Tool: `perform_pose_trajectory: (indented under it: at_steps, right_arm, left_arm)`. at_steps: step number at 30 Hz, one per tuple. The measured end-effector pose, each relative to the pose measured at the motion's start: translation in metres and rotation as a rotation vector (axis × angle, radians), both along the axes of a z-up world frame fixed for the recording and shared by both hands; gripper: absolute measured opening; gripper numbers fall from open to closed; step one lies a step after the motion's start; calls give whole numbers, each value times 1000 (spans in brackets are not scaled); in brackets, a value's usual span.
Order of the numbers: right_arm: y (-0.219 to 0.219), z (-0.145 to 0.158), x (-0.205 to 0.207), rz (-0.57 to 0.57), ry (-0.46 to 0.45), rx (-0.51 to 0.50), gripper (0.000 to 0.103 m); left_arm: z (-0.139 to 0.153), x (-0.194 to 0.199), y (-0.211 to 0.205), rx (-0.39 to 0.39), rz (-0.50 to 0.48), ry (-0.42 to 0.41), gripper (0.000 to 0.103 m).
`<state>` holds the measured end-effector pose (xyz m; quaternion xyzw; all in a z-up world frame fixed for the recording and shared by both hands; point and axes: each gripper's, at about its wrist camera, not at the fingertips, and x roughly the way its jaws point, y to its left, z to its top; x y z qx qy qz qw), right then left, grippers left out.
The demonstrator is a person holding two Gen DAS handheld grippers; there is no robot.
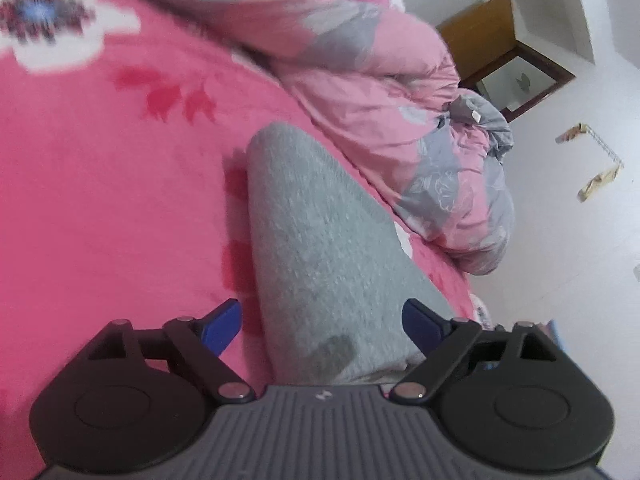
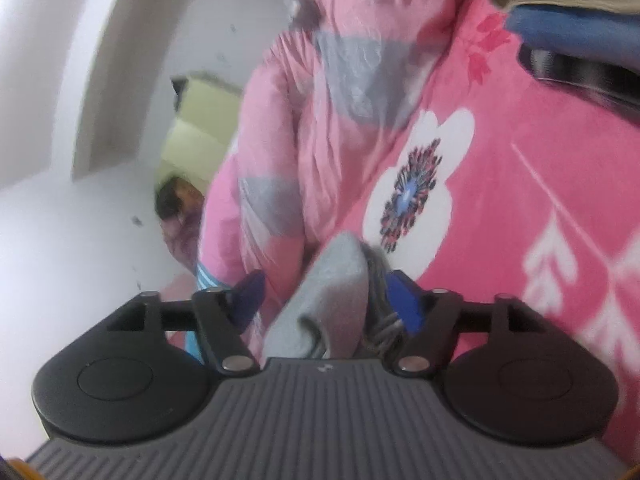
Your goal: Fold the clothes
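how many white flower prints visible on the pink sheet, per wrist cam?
1 in each view. Left wrist: a white flower at the sheet's upper left. Right wrist: one beside the quilt. Possibly the same print; others may be hidden.

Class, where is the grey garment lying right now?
In the left wrist view, the grey garment lies on the pink bedspread, between the open left gripper fingers, beside the rumpled quilt.

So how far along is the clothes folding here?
Done: a stack of folded clothes sits on the pink blanket. In hand: the grey garment, a narrow strip, lies between both open claws, left claw and right claw. Left: its final folds and stacking.
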<state>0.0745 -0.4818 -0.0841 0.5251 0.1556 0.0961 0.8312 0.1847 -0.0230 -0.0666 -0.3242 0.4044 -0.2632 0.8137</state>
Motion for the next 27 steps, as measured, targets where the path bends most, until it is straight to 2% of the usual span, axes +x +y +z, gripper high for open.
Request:
perform_pose_trajectory:
  at_steps: [1, 4, 6, 8, 10, 12, 16, 17, 19, 23, 27]
  right_arm:
    - [-4, 1, 12, 51, 39, -6, 84]
    - [-2, 1, 52, 213, 190, -33, 85]
    - [5, -4, 67, 323, 213, 10, 85]
    - [15, -6, 83, 407, 234, 20, 93]
    - [20, -4, 92, 421, 242, -22, 93]
    - [23, -7, 101, 424, 244, -7, 93]
    - [29, -5, 111, 446, 253, -22, 92]
    - [30, -3, 112, 455, 258, -36, 90]
    - [33, 0, 107, 460, 281, -46, 78]
    - [31, -2, 98, 453, 318, -46, 76]
    - [33, -9, 105, 443, 314, -24, 78]
  left_arm:
    - [-6, 8, -3, -7, -11, 35, 88]
    - [-20, 23, -10, -17, -48, 93, 88]
    - [-28, 31, -14, -32, -66, 99, 88]
    - [-32, 36, -19, -55, -79, 96, 90]
    - [-34, 43, -24, -76, -95, 94, 91]
    - [-35, 48, -32, -82, -101, 96, 91]
    - [-31, 49, -45, -51, -101, 79, 93]
    - [-29, 48, -47, -46, -100, 77, 93]
    - [-30, 47, -44, -58, -106, 89, 90]
    - [-32, 47, -36, -73, -120, 107, 88]
    - [-32, 48, -41, -71, -117, 101, 89]
